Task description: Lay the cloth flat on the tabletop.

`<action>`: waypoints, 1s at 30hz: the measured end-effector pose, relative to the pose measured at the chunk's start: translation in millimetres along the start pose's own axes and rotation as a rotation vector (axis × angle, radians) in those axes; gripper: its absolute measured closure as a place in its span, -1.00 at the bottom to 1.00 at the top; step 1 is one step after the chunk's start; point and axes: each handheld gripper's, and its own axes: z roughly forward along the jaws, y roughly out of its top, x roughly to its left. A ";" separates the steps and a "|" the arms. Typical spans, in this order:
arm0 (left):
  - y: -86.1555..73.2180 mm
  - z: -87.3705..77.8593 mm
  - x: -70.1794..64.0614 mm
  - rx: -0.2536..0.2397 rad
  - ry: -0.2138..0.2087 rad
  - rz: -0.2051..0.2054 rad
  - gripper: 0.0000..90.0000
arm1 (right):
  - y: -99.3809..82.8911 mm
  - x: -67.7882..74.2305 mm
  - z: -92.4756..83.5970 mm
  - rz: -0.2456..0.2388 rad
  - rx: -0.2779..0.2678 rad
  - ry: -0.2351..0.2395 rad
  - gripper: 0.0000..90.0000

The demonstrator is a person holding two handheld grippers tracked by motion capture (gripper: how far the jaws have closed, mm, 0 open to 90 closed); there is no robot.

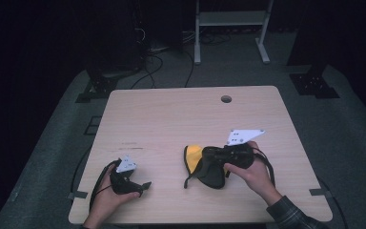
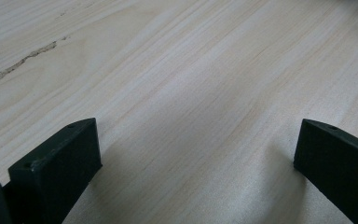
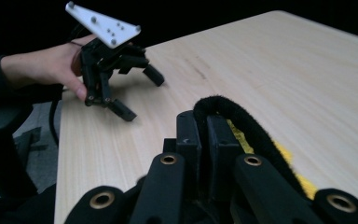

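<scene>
While the left gripper (image 1: 140, 187) just sits near the front left corner of the pale wooden tabletop (image 1: 171, 114), resting on the wood with its jaws spread wide apart and nothing but bare grain between them in its own view, the right gripper (image 3: 204, 135) is the busy one. It's clamped down on a floppy black fabric pouch with a bright yellow lining (image 1: 201, 165), and in the right gripper view you can see the two black jaws pressed nearly together on the fuzzy black rim of the pouch, with a strip of the yellow showing just beside them. From the high view the pouch is a bit right of the middle of the tabletop, closer to the front edge than the back, with its yellow inside facing left and a thin black strap or cord dangling down off its left side. Can't really tell if the bottom of the pouch touches the wood or hangs just off it. The two grippers are well apart, with open wood between them. There's also a small round hole (image 1: 226, 99) in the tabletop near the back edge, right of centre.
</scene>
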 end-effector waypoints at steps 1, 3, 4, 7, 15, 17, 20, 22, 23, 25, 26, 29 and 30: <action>0.0 0.0 0.0 0.000 0.000 0.000 -1.00 | 0.4 -2.5 -6.0 0.006 -0.010 -0.012 0.87; 0.0 0.0 0.0 0.000 0.000 0.000 -1.00 | 0.0 -8.2 -16.6 0.020 -0.025 -0.039 0.88; 0.0 0.0 0.0 0.000 0.000 0.000 -1.00 | -0.8 -11.5 -22.2 0.025 -0.029 -0.056 0.87; 0.0 0.0 0.0 0.000 0.000 0.000 -1.00 | -5.9 -21.5 -39.7 0.048 -0.038 -0.109 0.87; -0.1 -0.1 -0.1 0.000 0.001 -0.001 -1.00 | -36.7 -56.0 -74.6 0.135 0.012 -0.292 0.87; -0.3 -0.3 -0.2 0.000 0.002 -0.002 -1.00 | -44.9 -67.1 -79.6 0.156 0.042 -0.350 0.87; -0.4 -0.5 -0.3 -0.001 0.003 -0.004 -1.00 | -56.2 -80.4 -83.8 0.192 0.084 -0.402 0.87; -0.4 -0.4 -0.3 -0.002 0.003 -0.005 -1.00 | -64.5 -87.7 -83.8 0.206 0.123 -0.444 0.87; -0.4 -0.4 -0.3 -0.002 0.003 -0.004 -1.00 | -69.0 -91.5 -83.4 0.211 0.147 -0.459 0.87; -0.4 -0.5 -0.3 -0.001 0.003 -0.004 -1.00 | -76.0 -97.4 -82.1 0.232 0.175 -0.476 0.87; -0.4 -0.5 -0.3 -0.001 0.003 -0.003 -1.00 | -79.3 -100.5 -81.3 0.238 0.190 -0.483 0.87; -0.4 -0.4 -0.3 -0.002 0.003 -0.005 -1.00 | -87.9 -107.3 -76.8 0.247 0.237 -0.504 0.84; -0.4 -0.4 -0.3 -0.002 0.003 -0.005 -1.00 | -89.8 -108.6 -75.9 0.256 0.242 -0.507 0.79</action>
